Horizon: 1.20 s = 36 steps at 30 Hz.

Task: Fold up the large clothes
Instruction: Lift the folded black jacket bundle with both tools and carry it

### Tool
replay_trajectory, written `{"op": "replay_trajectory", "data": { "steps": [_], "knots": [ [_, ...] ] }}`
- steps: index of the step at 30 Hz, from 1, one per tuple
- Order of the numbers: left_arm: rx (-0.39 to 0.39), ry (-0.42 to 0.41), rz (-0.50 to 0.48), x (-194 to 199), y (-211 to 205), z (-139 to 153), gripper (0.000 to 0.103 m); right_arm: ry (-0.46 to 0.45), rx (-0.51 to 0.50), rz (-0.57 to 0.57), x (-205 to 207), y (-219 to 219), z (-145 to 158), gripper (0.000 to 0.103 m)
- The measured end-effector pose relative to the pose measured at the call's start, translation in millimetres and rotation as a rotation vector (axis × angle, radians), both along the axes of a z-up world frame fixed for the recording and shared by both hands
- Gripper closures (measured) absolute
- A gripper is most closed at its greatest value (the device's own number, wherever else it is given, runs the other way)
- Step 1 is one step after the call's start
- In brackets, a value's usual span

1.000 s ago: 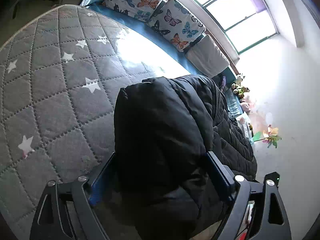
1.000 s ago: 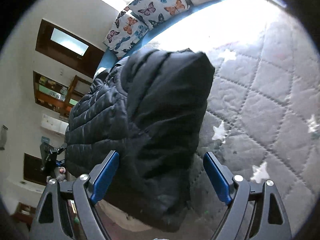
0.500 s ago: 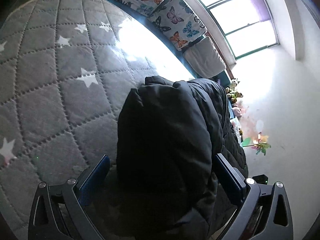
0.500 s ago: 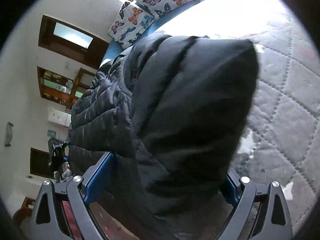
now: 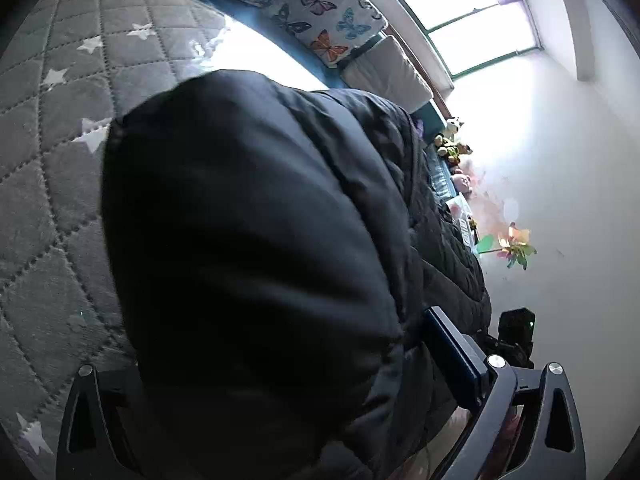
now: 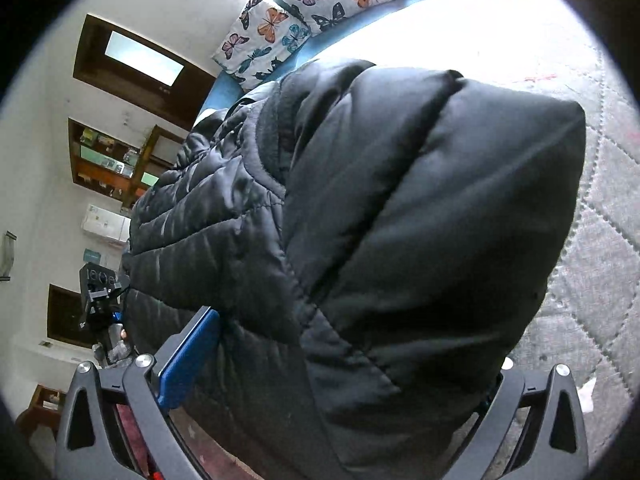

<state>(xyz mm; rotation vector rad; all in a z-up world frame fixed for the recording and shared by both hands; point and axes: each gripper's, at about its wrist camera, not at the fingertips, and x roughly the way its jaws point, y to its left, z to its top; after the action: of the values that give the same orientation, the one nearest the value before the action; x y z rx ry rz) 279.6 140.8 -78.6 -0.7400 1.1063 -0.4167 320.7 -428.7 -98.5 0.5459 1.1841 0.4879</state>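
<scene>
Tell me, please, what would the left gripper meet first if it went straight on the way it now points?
The black puffer jacket. Its padded bulk already sits between the left gripper's fingers and fills the view ahead, so there is no free way. Beyond it lies the grey star-quilted bedcover, though the depth is unclear.

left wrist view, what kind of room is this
Most likely a bedroom, perhaps a child's: a grey quilted star-print bedspread under the black puffer jacket, butterfly-print pillows below a bright window, and small plush toys by the wall.
</scene>
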Motion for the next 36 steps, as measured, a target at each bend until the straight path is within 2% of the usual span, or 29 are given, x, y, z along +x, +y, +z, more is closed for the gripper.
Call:
{"op": "replay_trajectory", "data": {
  "steps": [7, 9, 12, 16, 22, 25, 30, 32, 35, 36],
  "knots": [
    [-0.006, 0.018, 0.029, -1, -3, -4, 0.0, -0.011, 0.006, -0.021, -2, 8, 1, 0.0],
    [-0.036, 0.028, 0.029, 0, -4, -3, 0.0, -0.011, 0.009, -0.013, -3, 6, 1, 0.0],
    [-0.043, 0.011, 0.024, -3, -5, 2, 0.002, -0.006, 0.053, -0.001, -5, 4, 1, 0.0],
    [-0.012, 0.03, 0.013, 1, -6, 0, 0.003, -0.013, 0.076, 0.022, -7, 0, -1, 0.0],
    [-0.041, 0.065, 0.01, 12, -3, -8, 0.0, -0.009, 0.062, 0.063, -3, -1, -1, 0.0],
    [-0.08, 0.085, 0.025, 12, 0, -11, 0.0, -0.02, 0.079, 0.057, -3, -1, 0, 0.0],
    [-0.146, 0.011, 0.033, 7, 2, 6, 0.001, -0.041, 0.197, 0.037, -6, -9, -1, 0.0],
    [-0.122, 0.019, 0.027, 9, 2, 4, 0.002, -0.031, 0.21, 0.038, -5, -12, -5, 0.0],
    [-0.032, 0.041, 0.017, 12, -5, 0, 0.005, -0.023, 0.167, 0.066, -4, -10, -7, 0.0],
    [-0.03, 0.043, 0.018, 12, -7, -2, 0.005, -0.022, 0.159, 0.07, -4, -10, -7, 0.001]
  ]
}}
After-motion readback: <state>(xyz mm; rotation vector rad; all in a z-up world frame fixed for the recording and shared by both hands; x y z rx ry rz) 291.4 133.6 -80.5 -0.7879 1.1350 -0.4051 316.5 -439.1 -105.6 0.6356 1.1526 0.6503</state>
